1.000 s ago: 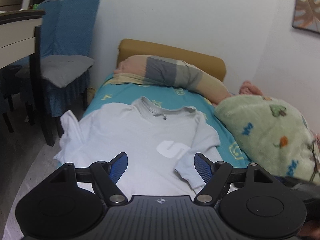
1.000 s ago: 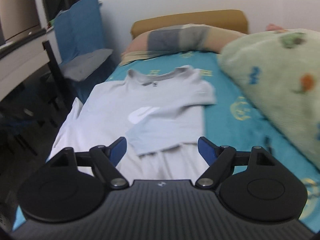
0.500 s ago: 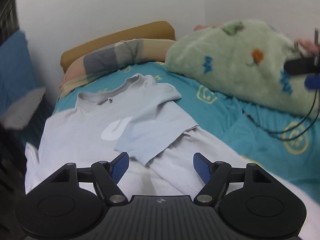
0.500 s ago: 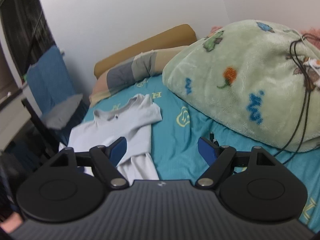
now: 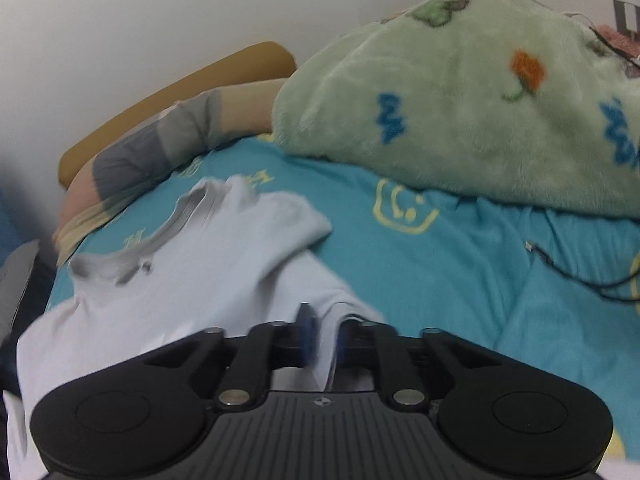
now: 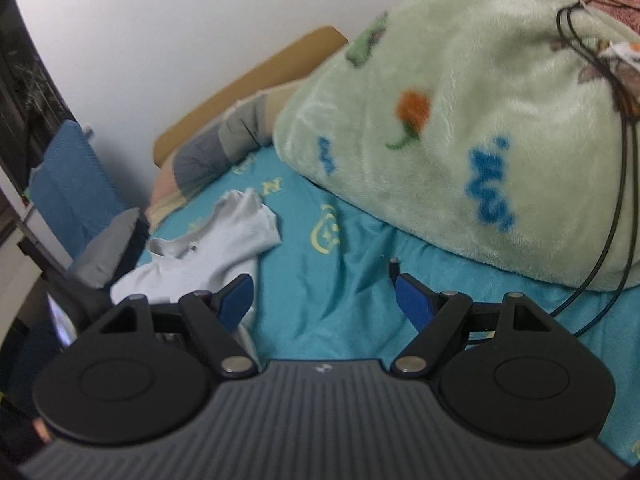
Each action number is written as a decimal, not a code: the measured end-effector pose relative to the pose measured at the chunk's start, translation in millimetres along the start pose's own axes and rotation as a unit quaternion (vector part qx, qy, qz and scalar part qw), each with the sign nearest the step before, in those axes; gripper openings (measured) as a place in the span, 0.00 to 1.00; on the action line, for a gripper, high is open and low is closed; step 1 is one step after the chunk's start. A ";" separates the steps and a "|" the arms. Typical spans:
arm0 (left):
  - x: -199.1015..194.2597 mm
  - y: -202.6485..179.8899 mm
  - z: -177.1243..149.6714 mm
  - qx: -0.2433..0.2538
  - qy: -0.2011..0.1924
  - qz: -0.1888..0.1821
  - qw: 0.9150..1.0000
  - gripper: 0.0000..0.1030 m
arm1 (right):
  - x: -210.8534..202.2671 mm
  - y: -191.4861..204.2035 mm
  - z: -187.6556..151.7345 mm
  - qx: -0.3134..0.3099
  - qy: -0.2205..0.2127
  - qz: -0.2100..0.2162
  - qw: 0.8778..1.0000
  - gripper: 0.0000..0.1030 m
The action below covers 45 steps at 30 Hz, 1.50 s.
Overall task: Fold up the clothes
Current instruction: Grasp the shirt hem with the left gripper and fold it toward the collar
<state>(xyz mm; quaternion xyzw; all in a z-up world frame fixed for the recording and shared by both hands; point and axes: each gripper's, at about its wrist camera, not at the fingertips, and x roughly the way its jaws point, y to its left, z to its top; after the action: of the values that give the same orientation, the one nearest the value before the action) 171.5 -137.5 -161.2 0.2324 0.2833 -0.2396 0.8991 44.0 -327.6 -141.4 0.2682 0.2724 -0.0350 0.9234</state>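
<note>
On the blue bed (image 5: 460,264), my left gripper (image 5: 320,340) pinches the pale shirt (image 5: 224,264); my right gripper (image 6: 324,300) is wide open, holding nothing.

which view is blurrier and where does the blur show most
Left wrist view: more blur, with the t-shirt collar streaked and the left gripper pads smeared. Right wrist view: milder blur, softening the green blanket; right gripper stays crisp. Both bend at the edges.

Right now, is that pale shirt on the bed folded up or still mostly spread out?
Mostly spread out. The shirt lies flat on the teal sheet, one sleeve turned inward; the left gripper pinches its edge.
</note>
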 end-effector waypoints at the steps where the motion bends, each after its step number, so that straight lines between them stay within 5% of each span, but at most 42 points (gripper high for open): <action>1: 0.5 5.9 7.9 -0.011 -0.004 -0.010 1.000 0.03 | 4.8 -1.3 -0.7 0.003 0.005 -0.002 1.000 0.78; 4: -9.9 40.4 31.7 -0.089 -0.034 -0.033 0.995 0.03 | 14.1 -1.6 -2.7 0.000 0.012 -0.008 1.000 0.78; 6: -21.0 78.5 44.8 -0.171 -0.064 -0.041 0.982 0.03 | 15.0 1.7 -4.5 -0.012 0.008 -0.012 1.000 0.78; 11: -41.7 200.3 42.8 -0.382 -0.129 0.022 0.915 0.02 | 15.3 11.5 -9.6 -0.045 0.003 -0.020 0.999 0.78; 16: -7.0 269.4 -7.6 -0.439 -0.054 0.170 0.881 0.02 | 21.5 18.5 -14.9 -0.064 0.006 -0.021 0.998 0.78; 18: 12.5 279.4 -36.3 -0.449 -0.006 0.195 0.872 0.02 | 25.7 20.2 -17.5 -0.072 0.010 -0.024 0.997 0.78; 20: 29.2 283.3 -61.4 -0.459 0.036 0.182 0.869 0.03 | 30.0 21.1 -20.1 -0.077 0.015 -0.025 0.997 0.78; 28: -18.0 257.6 -85.1 -0.487 0.061 0.104 0.865 0.51 | 47.1 34.3 -30.8 -0.096 0.041 0.002 0.995 0.78; 31: -65.4 226.9 -96.3 -0.503 0.084 0.049 0.859 0.53 | 44.8 40.1 -33.6 -0.099 0.049 0.026 0.994 0.78; 39: -164.5 90.5 -151.4 -0.577 0.167 -0.097 0.794 0.54 | 1.0 48.9 -30.7 -0.096 0.030 0.061 0.993 0.77; 45: -191.0 14.7 -171.6 -0.559 0.211 -0.138 0.790 0.54 | -54.8 43.3 -37.8 -0.074 0.033 0.074 0.994 0.78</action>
<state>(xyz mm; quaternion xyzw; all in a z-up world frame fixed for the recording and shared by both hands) -26.9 26.0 -164.0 -0.3073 0.5796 -0.1058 0.7473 -11.7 -275.7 -119.0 0.2196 0.2837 0.0620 0.9314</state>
